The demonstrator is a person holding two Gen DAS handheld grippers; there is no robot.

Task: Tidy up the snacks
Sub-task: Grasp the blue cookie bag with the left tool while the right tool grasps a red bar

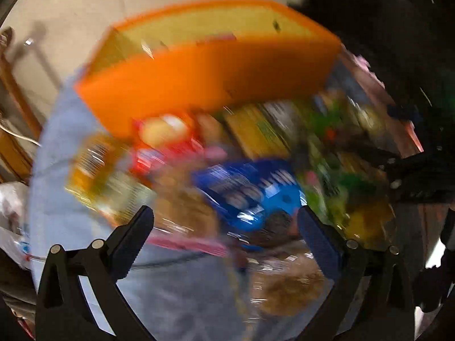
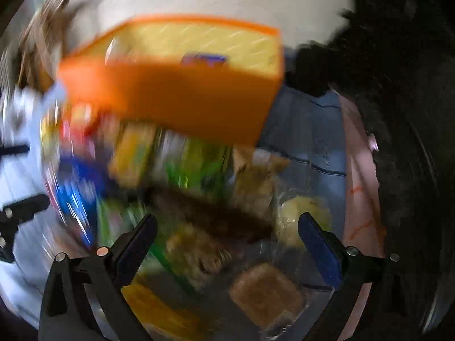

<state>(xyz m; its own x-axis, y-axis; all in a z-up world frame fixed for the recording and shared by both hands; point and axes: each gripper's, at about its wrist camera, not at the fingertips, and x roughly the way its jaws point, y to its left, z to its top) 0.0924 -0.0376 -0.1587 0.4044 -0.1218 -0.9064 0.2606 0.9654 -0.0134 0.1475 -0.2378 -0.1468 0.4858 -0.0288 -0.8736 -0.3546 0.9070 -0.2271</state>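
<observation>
With both my left tongs (image 1: 226, 223) and right tongs (image 2: 227, 228) spread and empty above the blurred heap of mixed snack packets (image 1: 241, 176) beside the orange rectangular fabric bin (image 1: 216, 85), I risk pinching two overlapping wrappers together.

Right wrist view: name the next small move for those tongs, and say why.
Probably lower the right tongs onto the brown bar and close. Their jaws stand wide open and empty, the bar lies right between the tips on the snack pile, and the orange bin waits just behind it.
</observation>
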